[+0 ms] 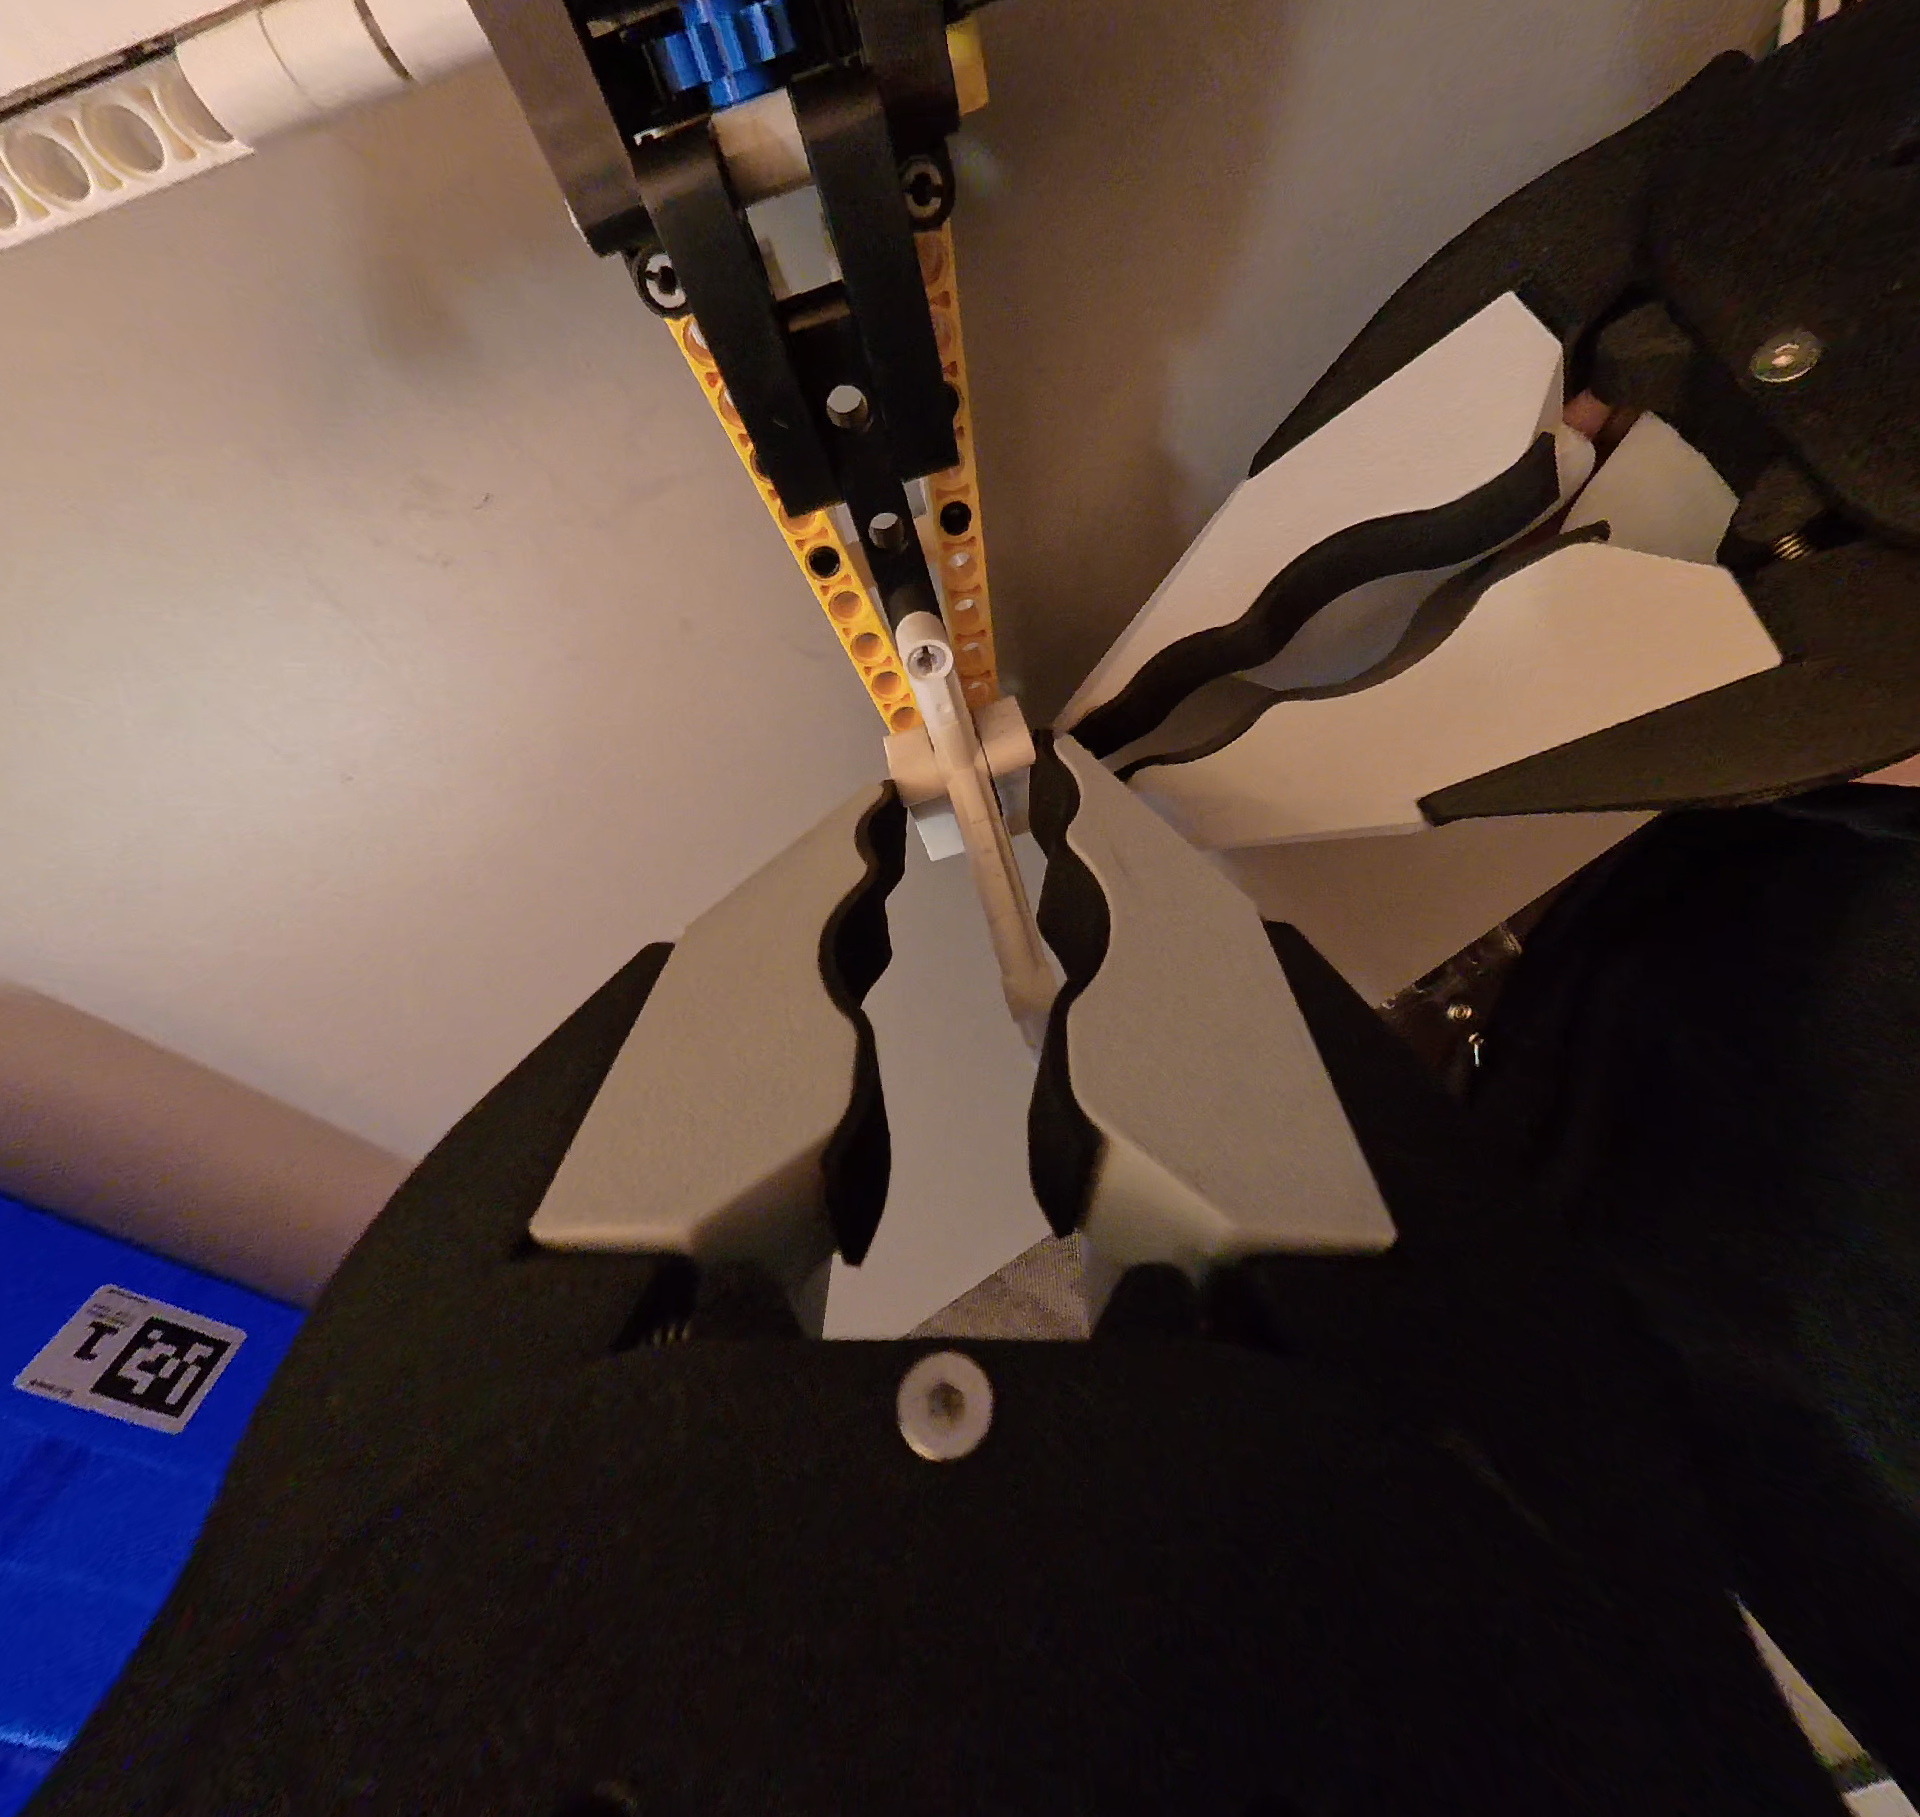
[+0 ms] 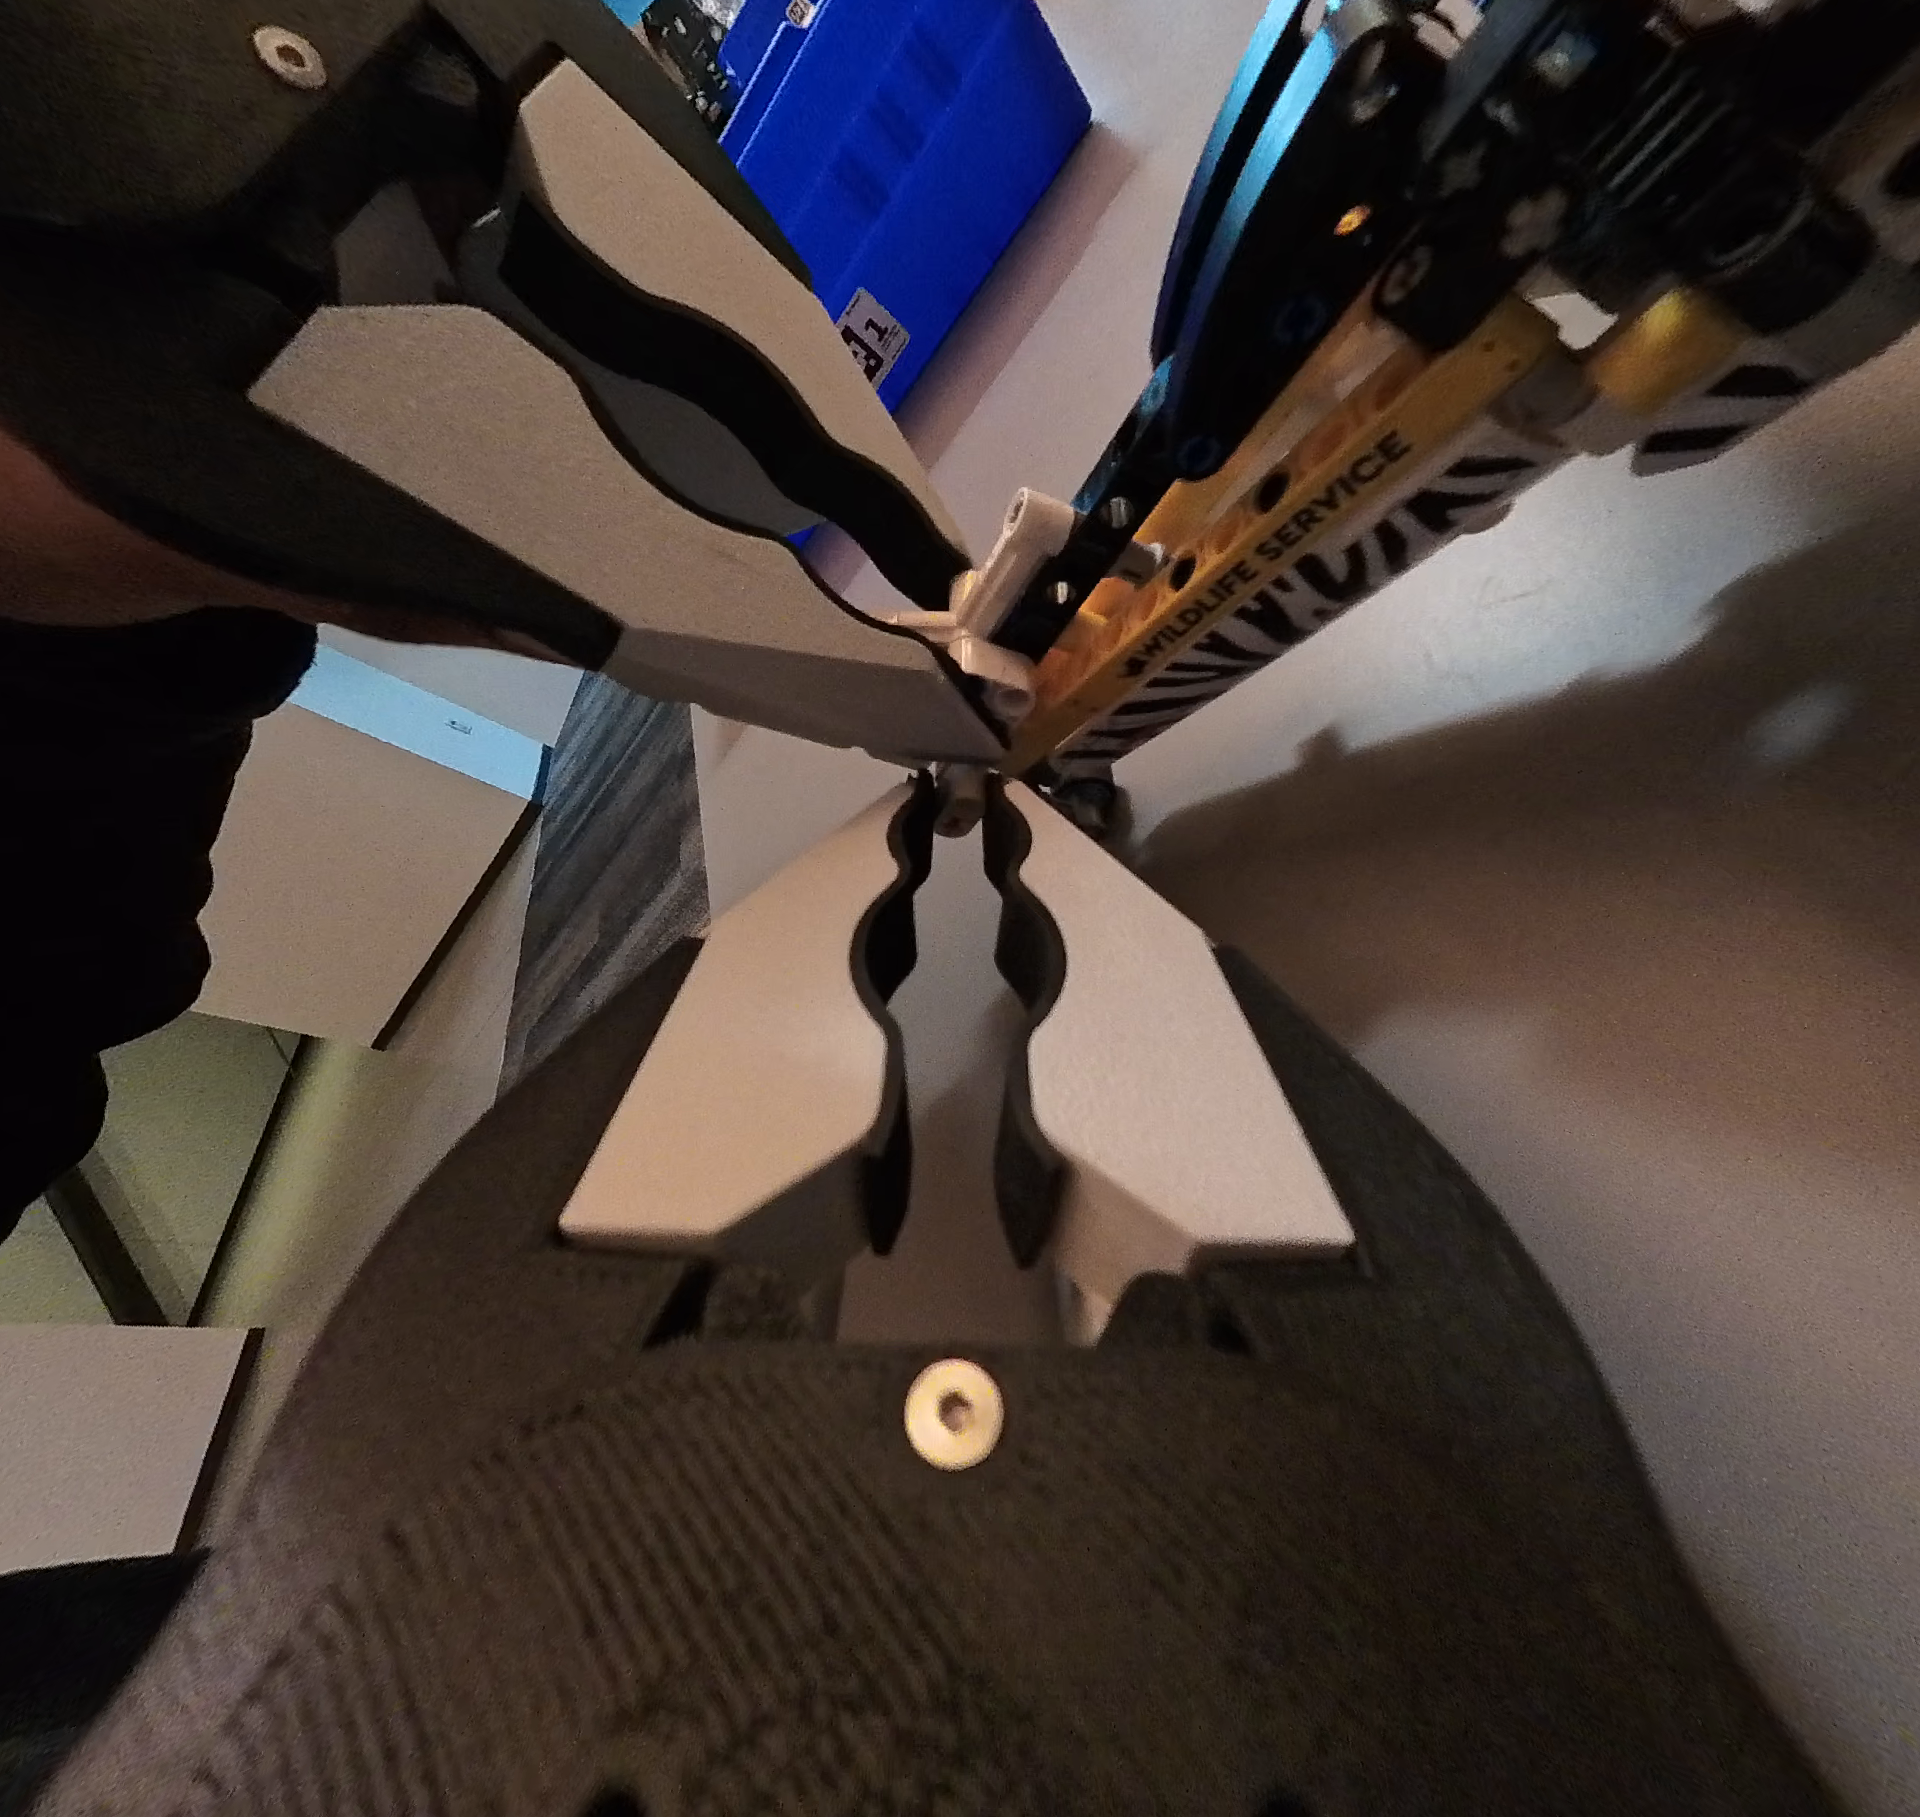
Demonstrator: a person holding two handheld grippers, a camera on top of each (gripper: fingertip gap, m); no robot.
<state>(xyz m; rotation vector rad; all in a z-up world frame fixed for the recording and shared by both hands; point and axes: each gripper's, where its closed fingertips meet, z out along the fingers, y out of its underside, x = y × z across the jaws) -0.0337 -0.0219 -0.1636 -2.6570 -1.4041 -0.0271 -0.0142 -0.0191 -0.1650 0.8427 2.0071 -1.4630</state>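
1. Left wrist view: left gripper (image 1: pixel 961 791) has its jaws part-spread. The tips pinch the short bar of a white cross piece (image 1: pixel 956 744) at the near end of the yellow beams (image 1: pixel 831 572).
2. Long axis: the piece's long stem runs back btwn the jaws along the right-hand pad (image 1: pixel 1070 915), roughly in line w/ the fingers. The beams run straight on, away from the tips.
3. Right gripper (image 2: pixel 951 811) comes in from the right, across that axis. Its jaws are nearly together, nipping a small grey pin (image 2: pixel 956 811) just beside the cross piece.
4. Both tips are at the same joint and almost touch.
5. Hard to tell: whether pin & cross piece are one part. Left gripper hides the joint in the right wrist view, and the far end of the model is cut off.
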